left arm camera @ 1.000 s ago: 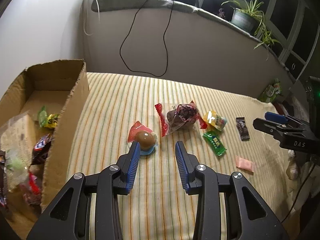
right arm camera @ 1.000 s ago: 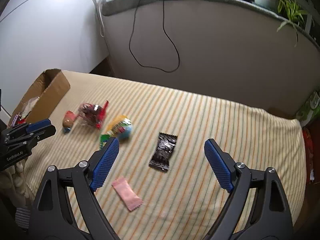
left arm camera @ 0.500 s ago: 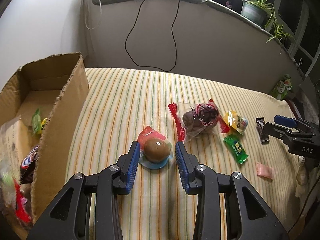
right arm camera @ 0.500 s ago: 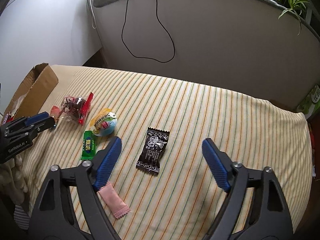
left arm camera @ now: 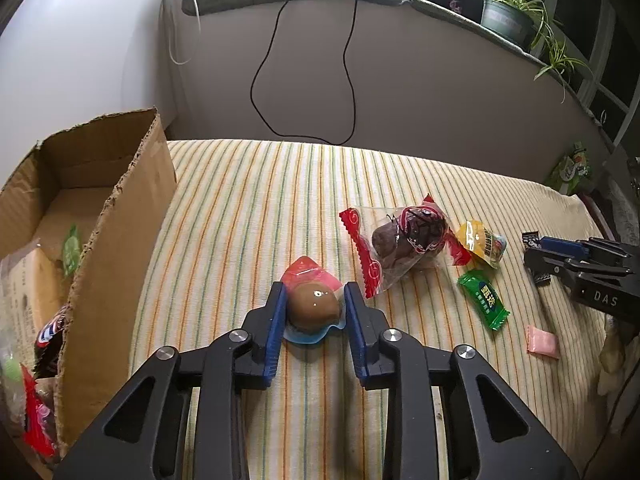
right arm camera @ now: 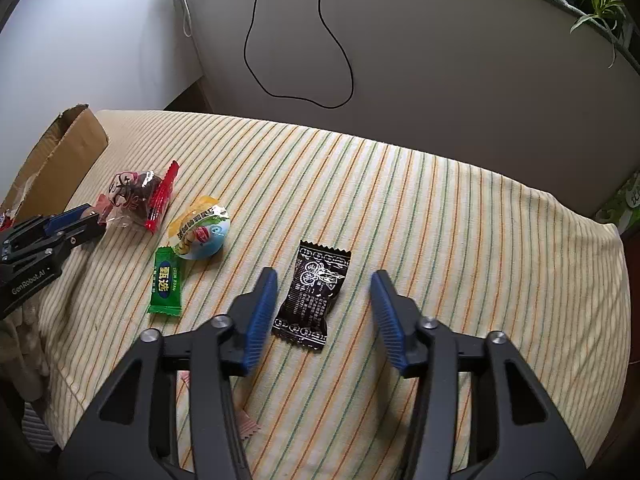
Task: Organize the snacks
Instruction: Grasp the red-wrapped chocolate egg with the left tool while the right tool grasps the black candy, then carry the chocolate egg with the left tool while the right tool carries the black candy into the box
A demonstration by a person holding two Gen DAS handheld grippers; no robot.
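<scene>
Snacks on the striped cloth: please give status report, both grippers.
Left gripper closing on brown egg-shaped snack, pads at its sides. Right gripper closing, black foil packet between jaws, not yet touched. Nothing blocks either.

Two close, downward-tilted wrist views, sharing the striped cloth (left arm camera: 248, 208).

A striped bedcover (left arm camera: 248, 208) in cream, orange and green fills the lower frame. Behind it rises a grey padded headboard (left arm camera: 420, 92) with a black cable (left arm camera: 260, 92) looping down. A potted plant (left arm camera: 506, 20) sits upper right; white wall (left arm camera: 72, 48) upper left.
</scene>
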